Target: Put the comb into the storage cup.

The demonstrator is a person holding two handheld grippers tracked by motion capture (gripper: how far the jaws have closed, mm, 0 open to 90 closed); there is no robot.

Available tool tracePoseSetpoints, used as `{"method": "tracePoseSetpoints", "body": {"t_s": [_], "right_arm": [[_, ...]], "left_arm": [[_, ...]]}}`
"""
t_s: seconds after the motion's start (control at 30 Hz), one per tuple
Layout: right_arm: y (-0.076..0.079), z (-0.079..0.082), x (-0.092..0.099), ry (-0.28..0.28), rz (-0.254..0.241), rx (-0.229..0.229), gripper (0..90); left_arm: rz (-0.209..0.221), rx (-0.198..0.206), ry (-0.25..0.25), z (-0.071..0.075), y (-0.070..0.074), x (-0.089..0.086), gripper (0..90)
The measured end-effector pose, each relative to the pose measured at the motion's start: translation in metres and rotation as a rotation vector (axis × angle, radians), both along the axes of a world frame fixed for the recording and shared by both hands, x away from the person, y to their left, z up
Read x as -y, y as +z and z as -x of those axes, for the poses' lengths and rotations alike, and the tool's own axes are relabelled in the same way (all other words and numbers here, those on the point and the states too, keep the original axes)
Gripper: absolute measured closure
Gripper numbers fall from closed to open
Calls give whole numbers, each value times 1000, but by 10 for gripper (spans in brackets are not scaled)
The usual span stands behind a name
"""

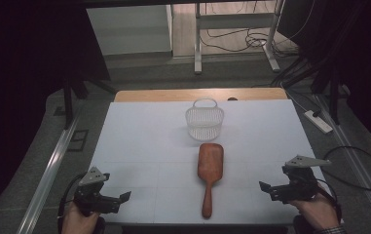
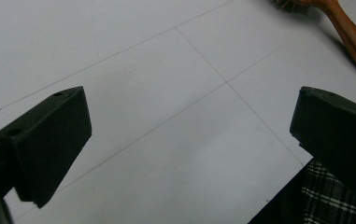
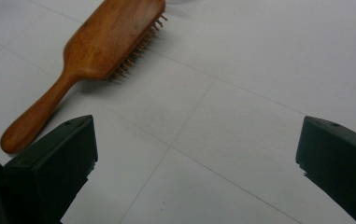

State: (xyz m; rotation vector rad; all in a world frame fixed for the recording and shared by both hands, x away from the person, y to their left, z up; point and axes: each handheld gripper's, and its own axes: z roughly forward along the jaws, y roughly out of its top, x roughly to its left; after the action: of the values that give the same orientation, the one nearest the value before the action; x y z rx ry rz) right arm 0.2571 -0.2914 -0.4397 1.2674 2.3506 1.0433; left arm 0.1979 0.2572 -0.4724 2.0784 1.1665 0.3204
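Observation:
A brown wooden hairbrush (image 1: 209, 168) lies bristles down on the white table top (image 1: 139, 146), its handle pointing toward the near edge. Just beyond its head stands a white wire basket (image 1: 204, 119) with a loop handle, upright and empty as far as I can see. My left gripper (image 1: 121, 201) sits at the near left corner, open, with bare table between its jaws (image 2: 189, 121); the hairbrush handle (image 2: 353, 37) shows far right. My right gripper (image 1: 267, 190) rests at the near right, open (image 3: 196, 149), with the hairbrush (image 3: 115, 39) ahead and to its left.
A strip of wooden table edge (image 1: 173, 94) shows behind the white sheet. On the floor lie a power strip (image 1: 318, 121) at the right, cables, and a metal rail (image 1: 46, 175) at the left. A plaid sleeve (image 2: 325, 200) shows below the table's near edge.

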Motion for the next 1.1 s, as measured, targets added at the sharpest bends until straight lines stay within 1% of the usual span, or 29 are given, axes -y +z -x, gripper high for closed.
{"method": "tracePoseSetpoints", "body": {"t_s": [0.13, 0.23, 0.33, 0.43, 0.53, 0.8, 1.03, 1.1], "right_arm": [[2, -2, -3, 39, 12, 13, 0], [3, -4, -6, 58, 16, 13, 0], [6, -6, -9, 63, 19, 23, 0], [8, -9, -13, 68, 11, 22, 0], [9, -13, -18, 75, -2, 12, 0], [10, -20, -33, 117, 18, 10, 0], [9, -22, -49, 154, 11, -5, 0], [9, -23, -53, 165, 16, -10, 0]], "left_arm": [[2, 0, 0, 0, 0, 0, 0], [4, 2, 1, 0, 0, 0, 0], [0, 3, 1, 0, 0, 0, 0], [-1, 3, 0, 0, 0, 0, 0], [5, 2, 1, 0, 0, 0, 0], [5, 2, 1, 0, 0, 0, 0], [6, 5, 2, 0, 0, 0, 0], [7, 7, 3, 0, 0, 0, 0]]}}
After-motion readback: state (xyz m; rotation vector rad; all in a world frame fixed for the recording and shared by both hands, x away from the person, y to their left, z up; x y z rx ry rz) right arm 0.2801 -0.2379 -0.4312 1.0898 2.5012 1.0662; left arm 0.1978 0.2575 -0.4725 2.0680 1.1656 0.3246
